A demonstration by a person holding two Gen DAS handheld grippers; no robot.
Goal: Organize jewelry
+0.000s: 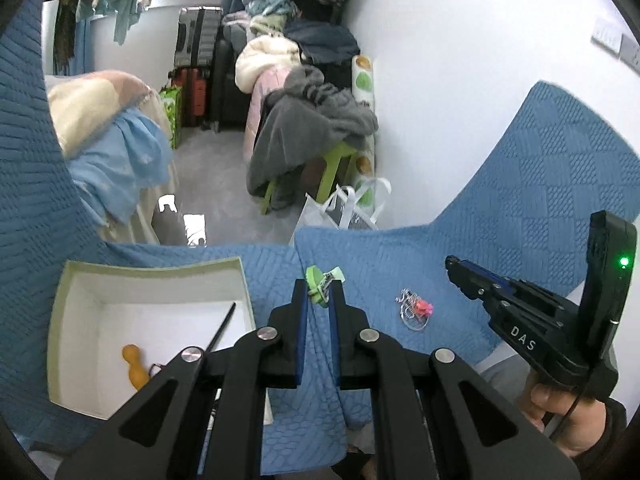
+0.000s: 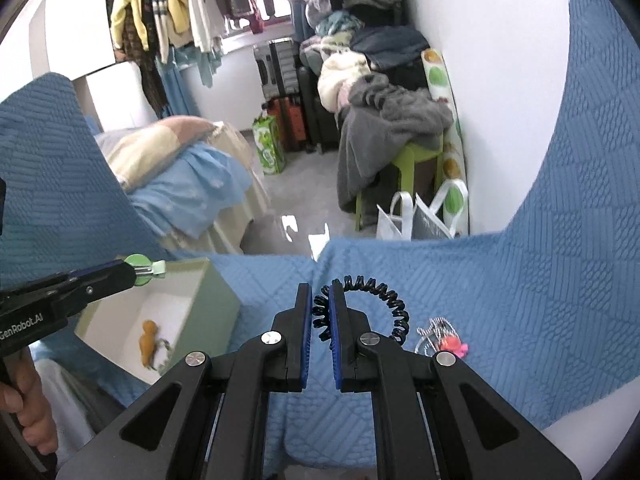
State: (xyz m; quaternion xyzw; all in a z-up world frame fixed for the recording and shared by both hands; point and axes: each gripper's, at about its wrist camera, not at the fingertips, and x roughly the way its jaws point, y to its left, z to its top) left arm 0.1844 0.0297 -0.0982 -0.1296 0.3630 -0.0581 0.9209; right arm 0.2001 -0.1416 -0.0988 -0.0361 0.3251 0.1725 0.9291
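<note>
- Left wrist view: at about 8 o'clock an open pale green box (image 1: 80, 280) with a white inside sits on a blue quilted cover (image 1: 500, 216). In it lie an orange peanut-shaped charm (image 1: 135, 366) and a thin black stick (image 1: 222, 326).
- At the centre, the left gripper (image 1: 319, 290) is clamped on a green hair clip (image 1: 320, 280), pinched between its blue pads above the cover.
- At about 3 o'clock from it, a silver chain with a pink charm (image 1: 416, 308) lies on the cover, apart from both grippers.
- At 4 o'clock the right gripper (image 1: 454, 266) comes in from the side, a hand (image 1: 560, 408) on its grip; from this angle what it holds cannot be told.
- Right wrist view: at 9 o'clock the left gripper (image 2: 134, 270) holds the green hair clip (image 2: 142, 268) over the far rim of the box (image 2: 216, 292), with the orange charm (image 2: 149, 342) lying inside.
- At the centre, the right gripper (image 2: 320, 306) is closed on a black coiled hair tie (image 2: 384, 300), whose loop arcs out towards 2 o'clock.
- At 4 o'clock the silver chain with its pink charm (image 2: 444, 338) rests on the blue cover (image 2: 540, 260), just beside the hair tie's loop.
</note>
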